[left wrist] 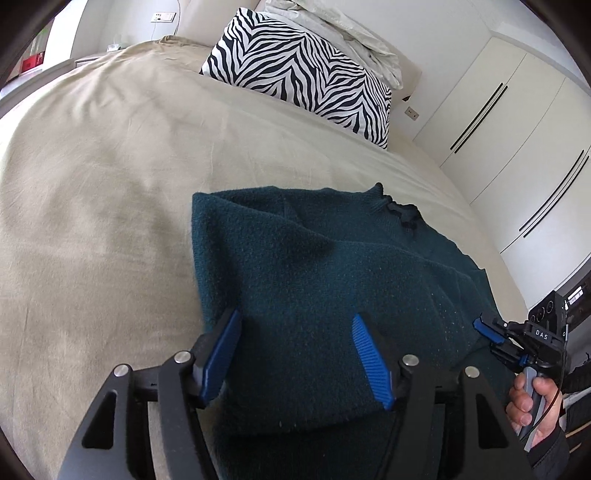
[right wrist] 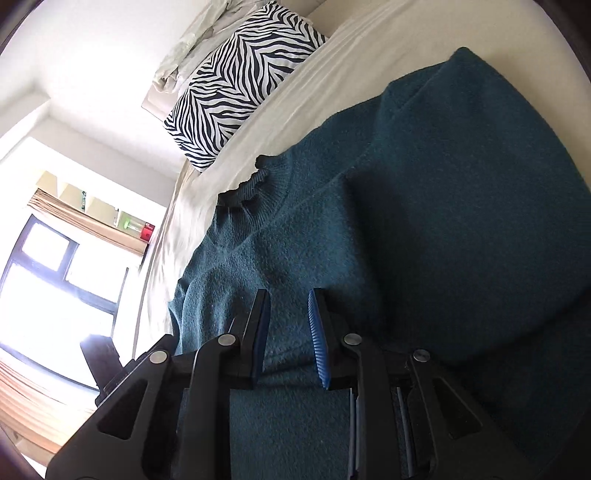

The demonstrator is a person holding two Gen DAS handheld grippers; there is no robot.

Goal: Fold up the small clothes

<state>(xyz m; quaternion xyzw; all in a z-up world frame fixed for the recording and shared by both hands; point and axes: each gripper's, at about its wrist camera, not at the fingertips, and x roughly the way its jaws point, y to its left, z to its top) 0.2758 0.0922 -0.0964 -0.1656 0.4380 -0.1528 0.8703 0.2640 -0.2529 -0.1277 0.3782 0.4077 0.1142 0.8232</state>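
Note:
A dark teal knitted sweater (left wrist: 332, 266) lies on a beige bed sheet (left wrist: 96, 177), its ribbed collar (left wrist: 402, 212) toward the pillow. Its left part is folded over the body. My left gripper (left wrist: 295, 325) is open, jaws wide apart, just above the sweater's near folded edge, with cloth lying between the blue pads. My right gripper (right wrist: 290, 306) is open with a narrower gap, low over the sweater (right wrist: 424, 221) below the collar (right wrist: 251, 184); it also shows in the left wrist view (left wrist: 487, 328) at the sweater's right edge, held by a hand.
A zebra-striped pillow (left wrist: 303, 70) and crumpled white bedding (left wrist: 354, 33) sit at the head of the bed. White wardrobe doors (left wrist: 517, 140) stand to the right. A window (right wrist: 55, 280) is beyond the bed's far side.

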